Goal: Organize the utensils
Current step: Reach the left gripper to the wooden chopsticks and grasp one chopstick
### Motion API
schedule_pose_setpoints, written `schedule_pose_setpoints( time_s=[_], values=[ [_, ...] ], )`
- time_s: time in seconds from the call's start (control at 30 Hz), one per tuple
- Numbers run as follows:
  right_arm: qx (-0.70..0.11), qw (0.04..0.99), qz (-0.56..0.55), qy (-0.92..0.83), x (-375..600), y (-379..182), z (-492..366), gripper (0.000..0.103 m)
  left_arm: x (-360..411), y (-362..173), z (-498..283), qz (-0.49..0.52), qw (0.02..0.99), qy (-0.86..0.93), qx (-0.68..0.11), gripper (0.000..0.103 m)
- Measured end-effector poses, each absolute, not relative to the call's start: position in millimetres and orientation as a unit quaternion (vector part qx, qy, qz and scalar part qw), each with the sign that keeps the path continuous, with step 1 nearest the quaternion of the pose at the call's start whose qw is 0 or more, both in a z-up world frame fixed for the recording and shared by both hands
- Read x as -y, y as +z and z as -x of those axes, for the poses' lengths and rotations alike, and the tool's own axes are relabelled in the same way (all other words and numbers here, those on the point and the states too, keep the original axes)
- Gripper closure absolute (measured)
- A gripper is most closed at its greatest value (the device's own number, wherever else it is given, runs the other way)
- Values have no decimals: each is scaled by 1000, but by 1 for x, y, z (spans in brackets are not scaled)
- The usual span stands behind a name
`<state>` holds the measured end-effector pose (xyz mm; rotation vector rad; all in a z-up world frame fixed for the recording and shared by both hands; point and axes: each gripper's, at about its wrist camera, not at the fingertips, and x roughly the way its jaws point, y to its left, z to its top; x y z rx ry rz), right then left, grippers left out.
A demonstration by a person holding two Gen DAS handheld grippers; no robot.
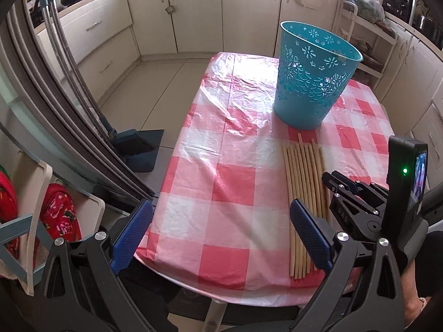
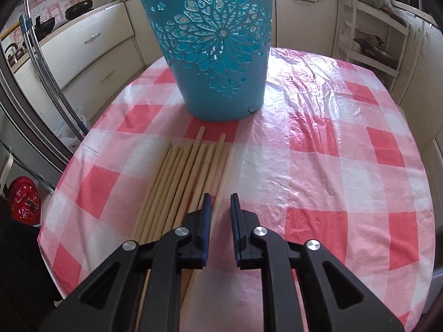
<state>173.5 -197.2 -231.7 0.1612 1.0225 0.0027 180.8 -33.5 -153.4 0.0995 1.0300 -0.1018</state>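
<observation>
A row of wooden chopsticks (image 2: 182, 182) lies side by side on the worktop (image 2: 332, 166), which is covered by a crinkled plastic cloth in red and white checks. Their far tips point toward a teal plastic basket (image 2: 213, 49) with cut-out flower patterns, standing upright just beyond them; two sticks reach a little further toward it than the rest, without touching its base. The right gripper (image 2: 221, 202) sits low over the right edge of the row, tilted downward, its blue-padded fingers (image 2: 207, 207) drawn in to a narrow gap. The palest chopstick (image 2: 227, 166), outermost on the right, runs into that gap from the far side, but the view does not show whether the pads actually press on it. In the left wrist view the same gripper (image 1: 336, 182) appears from the side as a black clamp reaching over the near right part of the row, with a small device carrying a green light (image 1: 405, 170) mounted behind it. The left gripper (image 1: 218, 213) hangs above the near edge of the worktop with its fingers (image 1: 133, 232) spread wide and nothing between them; its right finger overlaps the row in view. A dustpan (image 1: 144, 149) rests on the floor to the left.
</observation>
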Motion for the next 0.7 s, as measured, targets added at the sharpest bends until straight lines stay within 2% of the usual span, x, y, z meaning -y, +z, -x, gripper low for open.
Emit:
schedule_pose_setpoints(
  time_s=[0.33, 0.57, 0.7],
  values=[
    [-521, 852, -31, 50, 215, -230, -178, 95, 79, -205, -233, -58, 843, -74, -530, 8],
    [-516, 853, -66, 50, 228, -233, -174, 95, 98, -233, -254, -92, 833, -53, -543, 18],
    [-515, 852, -76, 57, 231, -233, -174, 95, 104, -238, -257, -101, 833, -50, -541, 19]
  ],
)
